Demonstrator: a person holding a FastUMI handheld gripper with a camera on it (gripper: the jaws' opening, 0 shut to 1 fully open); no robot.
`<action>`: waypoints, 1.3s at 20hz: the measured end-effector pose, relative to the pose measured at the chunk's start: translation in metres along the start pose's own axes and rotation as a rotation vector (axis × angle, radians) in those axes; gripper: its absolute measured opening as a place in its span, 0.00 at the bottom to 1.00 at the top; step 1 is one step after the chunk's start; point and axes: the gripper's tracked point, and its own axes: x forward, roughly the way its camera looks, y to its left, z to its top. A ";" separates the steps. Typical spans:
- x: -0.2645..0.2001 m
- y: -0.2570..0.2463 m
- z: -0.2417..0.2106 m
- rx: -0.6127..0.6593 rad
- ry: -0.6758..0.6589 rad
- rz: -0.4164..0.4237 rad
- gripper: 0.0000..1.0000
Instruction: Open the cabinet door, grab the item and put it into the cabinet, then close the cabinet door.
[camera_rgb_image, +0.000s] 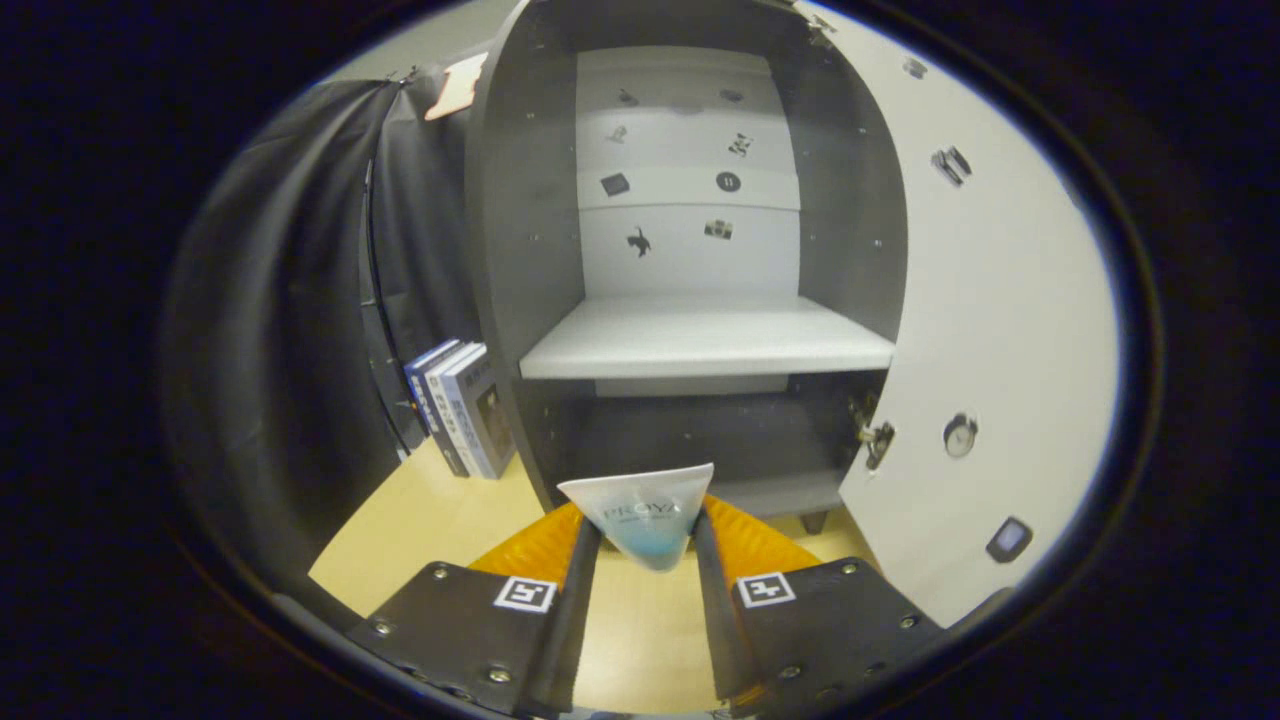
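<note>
1. The gripper (645, 530) holds a white plastic squeeze tube with a blue-tinted lower end (642, 515); both fingers press on its sides, the flat crimped end upward.
2. The tube hangs above the pale wooden tabletop (420, 520), just in front of the dark grey cabinet (520, 250).
3. The white cabinet door (990, 330) is swung open to the right, with a round metal knob (960, 434) on its face.
4. Inside, a pale grey shelf (705, 340) divides the upper compartment from a darker lower one; small dark stickers (638, 241) dot the white back panel.
5. Left of the cabinet, three upright books (462, 405) stand on the tabletop against the black cloth wall (290, 300).
</note>
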 end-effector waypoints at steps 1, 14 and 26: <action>0.007 -0.002 0.018 -0.009 -0.023 -0.002 0.51; 0.130 -0.038 0.148 0.025 -0.125 -0.048 0.51; 0.164 -0.054 0.148 0.079 -0.100 -0.052 0.53</action>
